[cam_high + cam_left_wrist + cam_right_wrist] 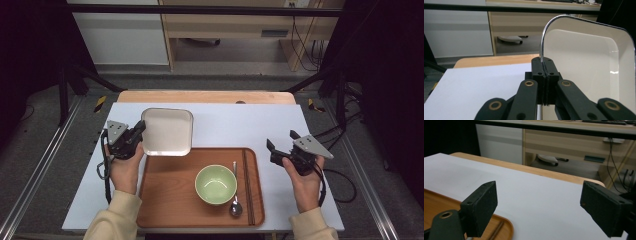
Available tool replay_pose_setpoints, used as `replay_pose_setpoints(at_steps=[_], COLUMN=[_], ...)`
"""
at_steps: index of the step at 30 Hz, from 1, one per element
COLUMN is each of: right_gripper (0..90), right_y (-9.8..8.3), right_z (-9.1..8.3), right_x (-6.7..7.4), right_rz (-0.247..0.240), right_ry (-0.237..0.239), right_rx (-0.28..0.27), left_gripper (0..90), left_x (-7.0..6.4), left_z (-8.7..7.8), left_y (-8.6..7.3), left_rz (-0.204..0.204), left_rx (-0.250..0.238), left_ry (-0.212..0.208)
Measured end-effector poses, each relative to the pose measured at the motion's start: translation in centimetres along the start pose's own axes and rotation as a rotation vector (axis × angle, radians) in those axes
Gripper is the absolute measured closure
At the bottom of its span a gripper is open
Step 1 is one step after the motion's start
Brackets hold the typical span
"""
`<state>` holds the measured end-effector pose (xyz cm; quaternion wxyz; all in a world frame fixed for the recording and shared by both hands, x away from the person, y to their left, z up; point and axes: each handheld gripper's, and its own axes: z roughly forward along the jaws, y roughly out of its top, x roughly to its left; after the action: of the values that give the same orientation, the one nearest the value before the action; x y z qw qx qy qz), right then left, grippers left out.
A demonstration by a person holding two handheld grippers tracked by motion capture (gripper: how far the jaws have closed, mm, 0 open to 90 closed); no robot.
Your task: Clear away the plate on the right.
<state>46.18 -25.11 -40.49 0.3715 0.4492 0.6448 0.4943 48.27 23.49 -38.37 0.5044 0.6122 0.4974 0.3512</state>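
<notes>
Currently the left claw [139, 131] is clamped on the left rim of the white square plate [167, 131], at eleven o'clock from the wooden tray [160, 200]. Setting it down looks like the step in hand; next, release. The right claw [281, 141] gapes empty over the counter [235, 125]. No writing is readable.

No readable text, labels, brand marks or numbers showed anywhere in the three views; plate, tray, bowl and gripper bodies were all unmarked.
</notes>
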Motion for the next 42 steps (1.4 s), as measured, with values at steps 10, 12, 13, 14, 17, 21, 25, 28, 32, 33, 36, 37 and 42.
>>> replay_pose_setpoints(at_steps=[10, 12, 13, 14, 17, 21, 25, 28, 32, 33, 36, 37, 42], right_gripper=[13.8, 14.1, 14.3, 14.4, 13.9, 13.7, 13.6, 13.6, 13.6, 13.6, 13.6, 13.6, 13.5], right_y=[-2.2, -2.6, -2.8, -3.1, -3.5, -3.7, -3.9, -4.0, -4.1, -4.1, -4.1, -4.1, -4.0], right_z=[-2.8, -3.3, -3.5, -3.6, -3.9, -4.1, -4.1, -4.1, -4.0, -4.0, -4.0, -4.0, -3.8], right_x=[-3.5, -3.8, -4.0, -4.1, -4.3, -4.5, -4.6, -4.8, -4.9, -4.9, -4.8, -4.7, -4.5], right_rz=[0.008, -0.026, -0.044, -0.054, -0.057, -0.066, -0.063, -0.053, -0.043, -0.048, -0.051, -0.051, -0.06], right_ry=[-0.149, -0.189, -0.209, -0.225, -0.236, -0.226, -0.22, -0.223, -0.227, -0.227, -0.231, -0.229, -0.228], right_rx=[-0.028, -0.055, -0.065, -0.073, -0.087, -0.088, -0.082, -0.08, -0.069, -0.067, -0.063, -0.063, -0.057], left_gripper=[89.1, 89.1, 89.1, 89.1, 89.1, 89.1, 89.0, 89.1, 89.0, 89.0, 89.0, 89.0, 89.0], left_x=[1.0, 1.1, 1.1, 1.1, 1.0, 1.0, 0.7, 0.6, 0.4, 0.4, 0.3, 0.3, 0.5], left_z=[-2.3, -2.9, -3.2, -3.4, -4.2, -4.7, -5.0, -5.3, -5.5, -5.6, -5.7, -5.8, -6.0], left_y=[-1.9, -2.3, -2.6, -2.8, -3.4, -4.3, -4.8, -5.3, -6.1, -6.3, -6.7, -6.8, -7.3], left_rz=[-0.015, -0.018, -0.023, -0.025, -0.028, -0.059, -0.064, -0.077, -0.085, -0.086, -0.091, -0.091, -0.102], left_rx=[0.05, 0.061, 0.066, 0.073, 0.088, 0.114, 0.127, 0.138, 0.149, 0.152, 0.16, 0.161, 0.17], left_ry=[0.0, 0.001, -0.002, -0.005, 0.002, -0.005, -0.014, -0.022, -0.028, -0.031, -0.036, -0.037, -0.037])
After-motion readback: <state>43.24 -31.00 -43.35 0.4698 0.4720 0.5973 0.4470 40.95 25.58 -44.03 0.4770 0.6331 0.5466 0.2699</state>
